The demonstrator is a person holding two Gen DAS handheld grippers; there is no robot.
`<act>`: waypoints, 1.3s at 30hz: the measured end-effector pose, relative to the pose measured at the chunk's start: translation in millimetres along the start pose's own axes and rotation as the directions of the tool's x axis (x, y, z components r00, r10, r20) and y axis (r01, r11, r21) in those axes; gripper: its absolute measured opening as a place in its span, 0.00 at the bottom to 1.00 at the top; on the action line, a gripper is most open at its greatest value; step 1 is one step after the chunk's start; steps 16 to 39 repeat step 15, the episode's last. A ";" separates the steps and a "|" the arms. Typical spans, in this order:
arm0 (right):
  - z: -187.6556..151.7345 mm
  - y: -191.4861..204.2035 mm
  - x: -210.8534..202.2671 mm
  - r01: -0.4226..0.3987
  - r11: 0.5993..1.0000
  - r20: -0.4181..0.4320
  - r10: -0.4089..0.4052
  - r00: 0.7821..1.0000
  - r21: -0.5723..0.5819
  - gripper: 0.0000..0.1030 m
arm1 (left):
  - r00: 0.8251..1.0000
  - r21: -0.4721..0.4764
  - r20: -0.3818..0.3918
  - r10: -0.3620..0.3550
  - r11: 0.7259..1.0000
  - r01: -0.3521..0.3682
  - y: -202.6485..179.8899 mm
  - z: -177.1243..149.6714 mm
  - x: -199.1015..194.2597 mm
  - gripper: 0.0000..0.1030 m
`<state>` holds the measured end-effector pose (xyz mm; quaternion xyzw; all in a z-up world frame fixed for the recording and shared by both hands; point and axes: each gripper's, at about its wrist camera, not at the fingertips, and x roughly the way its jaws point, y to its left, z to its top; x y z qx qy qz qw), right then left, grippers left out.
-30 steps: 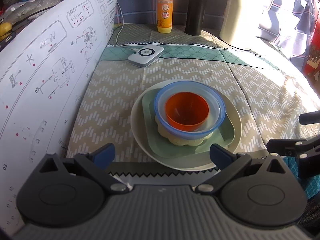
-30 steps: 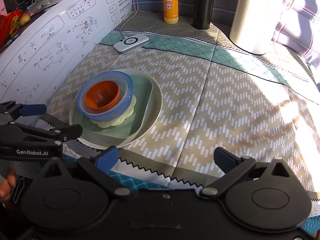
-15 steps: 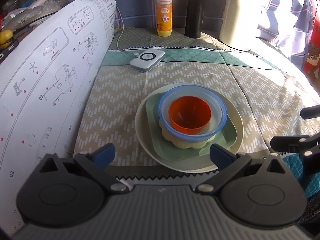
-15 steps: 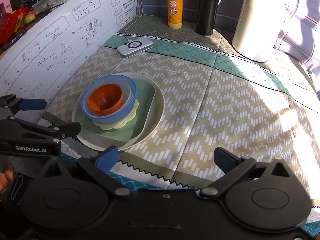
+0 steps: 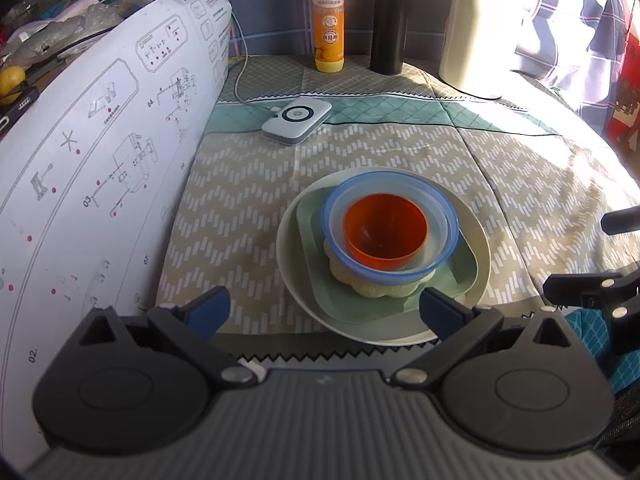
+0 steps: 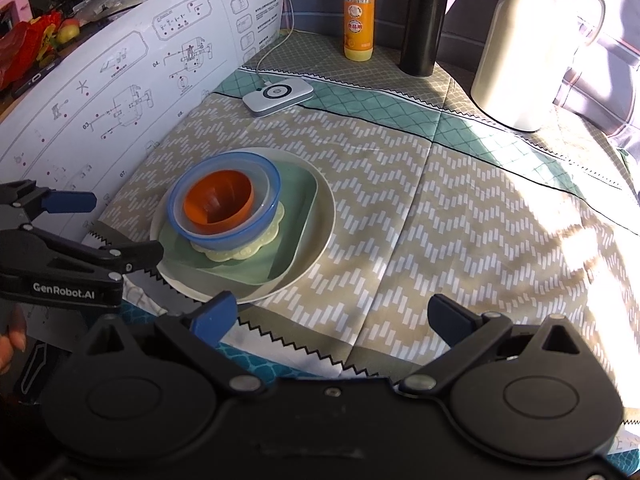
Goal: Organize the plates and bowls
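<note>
The left wrist view looks forward and down over the stacked dishes [image 5: 384,248] from close range. The right wrist view faces the same stack from its right, slightly farther off.

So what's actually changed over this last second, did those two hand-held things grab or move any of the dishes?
No dish was touched. Both tools drew back slightly from the stack: the left tool and right tool are open and empty. The orange bowl sits as before in the blue-rimmed bowl, on the yellow flower-shaped dish, the green plate and the white plate.
</note>
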<state>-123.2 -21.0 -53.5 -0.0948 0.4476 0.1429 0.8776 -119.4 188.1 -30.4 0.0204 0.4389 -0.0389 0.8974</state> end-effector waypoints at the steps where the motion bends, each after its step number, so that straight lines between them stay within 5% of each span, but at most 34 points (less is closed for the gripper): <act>1: 0.0 -0.1 0.3 -0.002 1.000 -0.002 0.002 1.000 -0.001 1.00 | 1.000 0.000 -0.001 0.000 1.000 0.000 0.2 0.2 0.0 1.00; 39: 1.4 -1.7 -1.3 -0.012 1.000 -0.003 0.012 1.000 -0.027 1.00 | 1.000 0.027 -0.002 0.005 1.000 -0.005 2.1 3.0 -3.8 1.00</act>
